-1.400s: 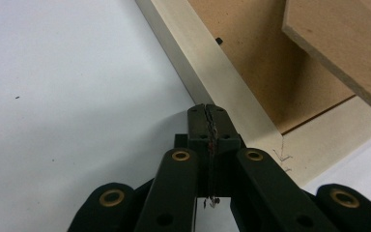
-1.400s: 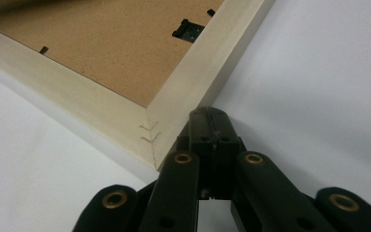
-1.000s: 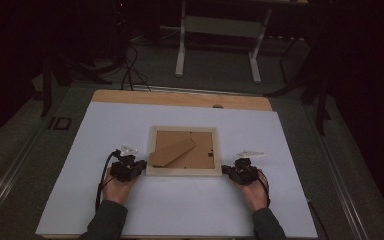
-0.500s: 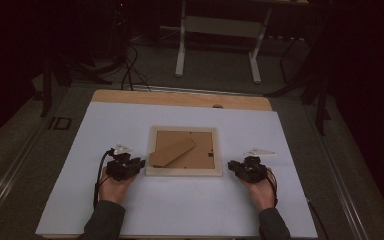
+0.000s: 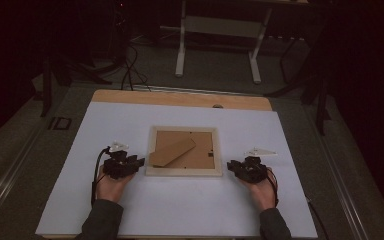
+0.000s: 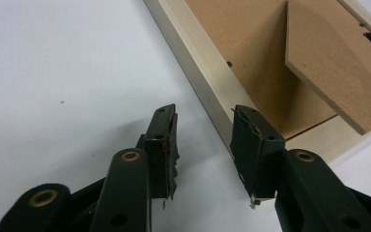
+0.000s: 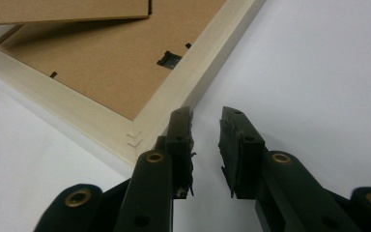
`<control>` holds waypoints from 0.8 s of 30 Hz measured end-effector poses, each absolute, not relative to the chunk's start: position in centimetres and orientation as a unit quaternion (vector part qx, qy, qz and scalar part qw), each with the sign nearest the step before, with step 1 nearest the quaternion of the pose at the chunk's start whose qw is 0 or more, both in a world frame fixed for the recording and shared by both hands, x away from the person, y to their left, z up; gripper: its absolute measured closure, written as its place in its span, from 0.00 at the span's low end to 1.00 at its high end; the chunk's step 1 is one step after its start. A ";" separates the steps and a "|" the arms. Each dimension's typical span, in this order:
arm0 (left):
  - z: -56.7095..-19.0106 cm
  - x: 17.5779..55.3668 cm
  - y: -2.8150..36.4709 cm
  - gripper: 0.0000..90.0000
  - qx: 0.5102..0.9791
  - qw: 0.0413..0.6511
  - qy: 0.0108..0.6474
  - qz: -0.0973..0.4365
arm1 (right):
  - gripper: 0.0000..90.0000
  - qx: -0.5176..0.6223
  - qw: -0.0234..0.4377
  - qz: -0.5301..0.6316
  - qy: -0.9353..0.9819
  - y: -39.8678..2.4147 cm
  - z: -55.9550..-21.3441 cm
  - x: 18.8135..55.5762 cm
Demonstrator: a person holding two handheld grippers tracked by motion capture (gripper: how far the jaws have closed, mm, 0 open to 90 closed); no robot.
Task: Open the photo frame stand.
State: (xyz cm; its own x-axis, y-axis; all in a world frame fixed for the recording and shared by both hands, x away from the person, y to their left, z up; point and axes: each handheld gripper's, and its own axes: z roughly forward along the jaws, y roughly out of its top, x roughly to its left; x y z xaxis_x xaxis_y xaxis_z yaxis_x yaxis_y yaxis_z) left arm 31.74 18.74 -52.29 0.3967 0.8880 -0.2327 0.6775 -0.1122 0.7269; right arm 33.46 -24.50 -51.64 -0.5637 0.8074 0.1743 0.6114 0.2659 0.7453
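A pale wooden picture frame [image 5: 184,172] lies face down in the middle of the white sheet, its brown backing up and its cardboard stand [image 5: 172,152] folded out. My left gripper [image 5: 139,162] sits at the frame's left edge. Its jaws have just been opening and stand apart with nothing between them. In the left gripper view its fingertips [image 6: 205,113] stop just short of the frame rim [image 6: 198,58]. My right gripper [image 5: 231,165] rests off the frame's right front corner. It too has just been opening and is empty, and the corner [image 7: 140,130] lies left of its tips [image 7: 205,116].
The white sheet [image 5: 180,210] covers a wooden table whose bare strip [image 5: 180,98] shows at the back. Beyond it stand a white-legged stand [image 5: 182,45] and floor cables [image 5: 130,65]. A small metal clip [image 7: 169,60] sits on the frame's backing.
Both pairs of jaws have spread apart. The right gripper has drawn slightly to the right, off the frame's edge. The frame lies where it was.
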 end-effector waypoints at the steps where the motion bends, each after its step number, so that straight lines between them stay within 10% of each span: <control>1: -52.2 31.7 18.8 0.68 0.731 0.402 0.534 0.136 | 0.82 0.450 0.121 0.405 0.787 -24.5 -51.6 33.4; 24: -49.7 31.0 19.7 0.60 0.710 0.458 0.516 0.142 | 0.77 0.441 0.117 0.416 0.787 -24.6 -50.9 32.8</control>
